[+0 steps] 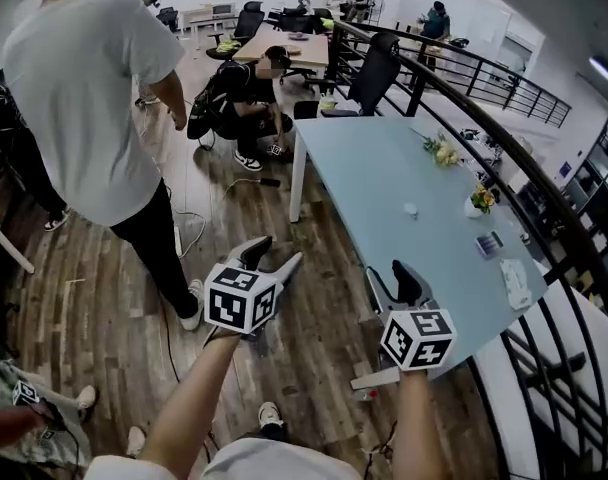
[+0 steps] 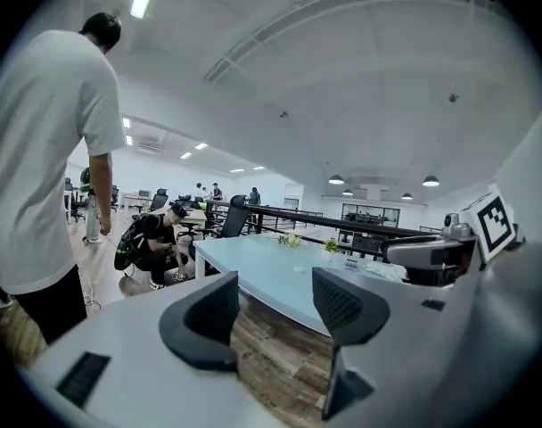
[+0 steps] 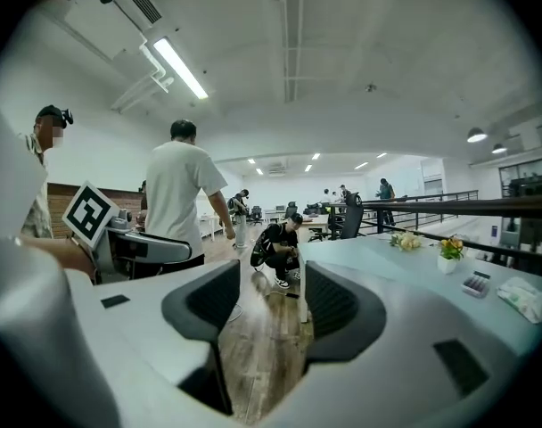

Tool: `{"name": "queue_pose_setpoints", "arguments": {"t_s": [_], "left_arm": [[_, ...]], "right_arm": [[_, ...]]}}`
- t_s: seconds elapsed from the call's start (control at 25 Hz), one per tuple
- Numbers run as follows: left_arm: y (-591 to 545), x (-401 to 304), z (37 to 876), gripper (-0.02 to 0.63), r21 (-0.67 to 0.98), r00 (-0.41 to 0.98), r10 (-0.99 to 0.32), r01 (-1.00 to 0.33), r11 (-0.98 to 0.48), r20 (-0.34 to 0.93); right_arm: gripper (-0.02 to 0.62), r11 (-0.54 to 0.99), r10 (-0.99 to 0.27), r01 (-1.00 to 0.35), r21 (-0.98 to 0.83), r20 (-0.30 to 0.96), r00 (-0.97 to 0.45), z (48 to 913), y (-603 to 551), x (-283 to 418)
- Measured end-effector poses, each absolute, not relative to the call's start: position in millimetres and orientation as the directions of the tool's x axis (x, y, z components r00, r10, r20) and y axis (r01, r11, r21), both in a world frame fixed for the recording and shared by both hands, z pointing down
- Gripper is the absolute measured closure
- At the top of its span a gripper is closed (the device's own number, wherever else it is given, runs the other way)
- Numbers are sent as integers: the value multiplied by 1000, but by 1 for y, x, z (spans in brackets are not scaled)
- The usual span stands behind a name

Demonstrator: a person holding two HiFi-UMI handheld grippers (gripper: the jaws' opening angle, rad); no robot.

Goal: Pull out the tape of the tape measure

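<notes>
I cannot pick out a tape measure for certain in any view. A small white round object (image 1: 410,209) lies near the middle of the light blue table (image 1: 374,158); what it is I cannot tell. My left gripper (image 1: 273,256) hangs over the wooden floor, left of the table's near end, jaws open and empty. My right gripper (image 1: 392,281) is over the table's near edge, also open with nothing between its jaws. In the left gripper view the left gripper (image 2: 275,306) frames floor and table edge. In the right gripper view the right gripper (image 3: 262,301) frames bare floor.
A person in a white shirt (image 1: 94,98) stands on the floor at left, and another crouches (image 1: 239,98) by the table's far corner. A black railing (image 1: 544,218) runs along the table's right side. Flowers (image 1: 444,151), a small dark item (image 1: 489,244) and a white cloth (image 1: 514,283) lie on the table.
</notes>
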State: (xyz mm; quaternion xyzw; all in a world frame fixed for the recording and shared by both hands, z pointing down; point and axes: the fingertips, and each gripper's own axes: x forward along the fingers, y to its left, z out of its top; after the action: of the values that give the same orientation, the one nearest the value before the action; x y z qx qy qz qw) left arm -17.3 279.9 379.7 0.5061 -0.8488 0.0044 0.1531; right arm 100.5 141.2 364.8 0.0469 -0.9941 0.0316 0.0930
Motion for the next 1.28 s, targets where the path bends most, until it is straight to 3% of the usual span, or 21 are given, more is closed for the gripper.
{"name": "queue_pose_setpoints", "arguments": {"t_s": [0.84,1.28], "left_arm": [[255,-81,364,339,122,-357,-902,-911,393,243],[194,-115,377,339,122,-325,-912,-924,363,249]], "right_arm": [[377,980,-182,-194,-54,177,-967,360,131,52],[377,968,-230,-243,-60,168,-959,374,71,28]]}}
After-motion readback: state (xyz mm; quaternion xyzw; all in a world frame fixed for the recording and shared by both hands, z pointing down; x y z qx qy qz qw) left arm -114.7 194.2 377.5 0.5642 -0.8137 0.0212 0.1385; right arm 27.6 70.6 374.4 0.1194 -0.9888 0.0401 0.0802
